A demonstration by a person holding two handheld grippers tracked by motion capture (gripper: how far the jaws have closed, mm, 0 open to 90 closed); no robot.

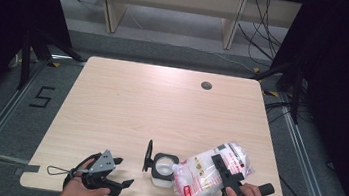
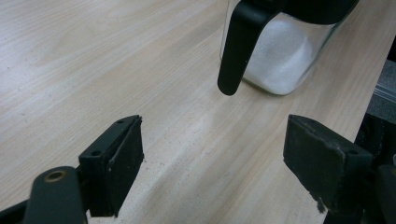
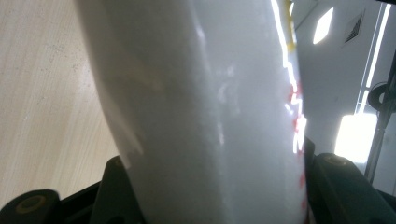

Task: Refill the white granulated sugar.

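Observation:
A clear square jar point(image 1: 163, 171) of white granules stands near the table's front edge, its black flip lid point(image 1: 148, 156) swung open to the left. My right gripper point(image 1: 220, 167) is shut on a clear plastic bag point(image 1: 203, 177) of white granules with red print. The bag is tilted, with its lower corner over the jar's mouth. In the right gripper view the bag point(image 3: 210, 116) fills the space between the jaws of that gripper point(image 3: 212, 186). My left gripper point(image 1: 123, 172) rests open left of the jar. The left gripper view shows its jaws point(image 2: 212, 158) spread, with the jar point(image 2: 280, 60) and lid point(image 2: 238, 51) beyond.
The light wooden table point(image 1: 162, 101) has a round cable hole point(image 1: 206, 86) at the back right. Dark stands flank the table on both sides. A "5" mark point(image 1: 41, 97) is on the floor at the left.

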